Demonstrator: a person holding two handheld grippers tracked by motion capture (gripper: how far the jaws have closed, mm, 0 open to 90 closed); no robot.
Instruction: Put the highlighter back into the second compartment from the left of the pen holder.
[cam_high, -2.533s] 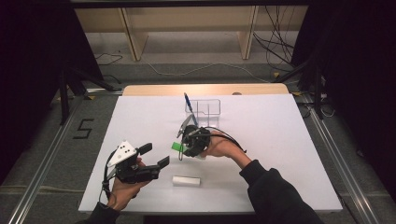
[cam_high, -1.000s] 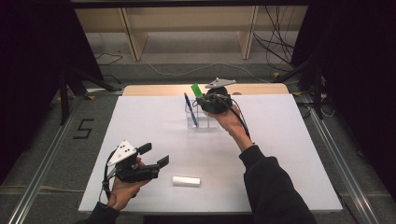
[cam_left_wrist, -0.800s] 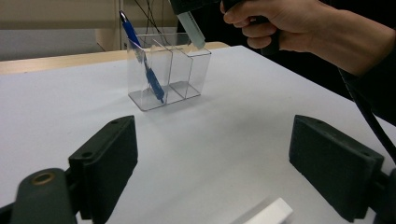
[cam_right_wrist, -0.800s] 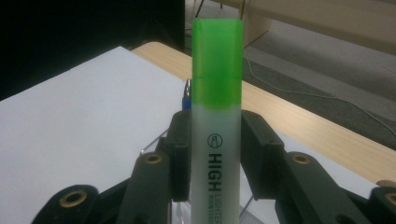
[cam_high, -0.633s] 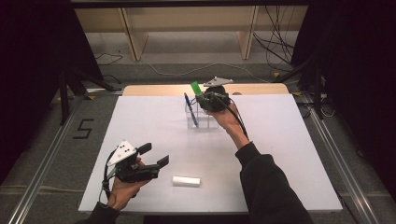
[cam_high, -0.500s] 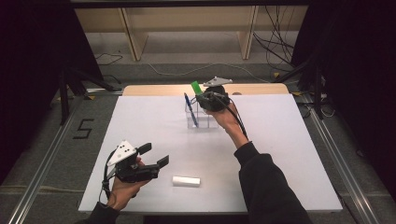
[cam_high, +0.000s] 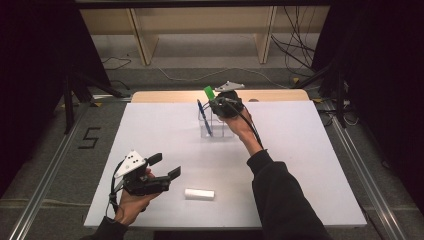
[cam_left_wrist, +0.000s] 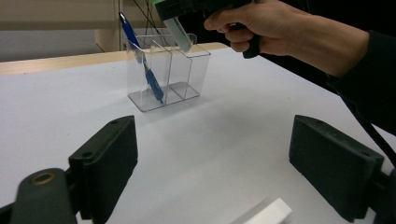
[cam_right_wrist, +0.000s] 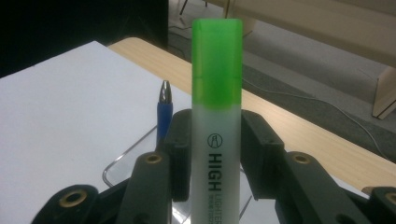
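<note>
- Our right gripper (cam_high: 216, 100) has its fingers shut tight on the green highlighter (cam_right_wrist: 217, 93).
- The highlighter is tilted, white end low over the clear holder (cam_left_wrist: 187, 70) at top middle of the high view.
- The blue pen (cam_left_wrist: 140, 56) leans in the next slot.
- Our left gripper (cam_high: 162, 172) waits wide and empty, far off, near the white block (cam_high: 199, 194) on the bench (cam_high: 310, 165).

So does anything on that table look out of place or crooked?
Not much. The blue pen leans aslant in the clear holder, and a white eraser lies alone by the near edge. The right gripper holds a green highlighter over the holder.
</note>
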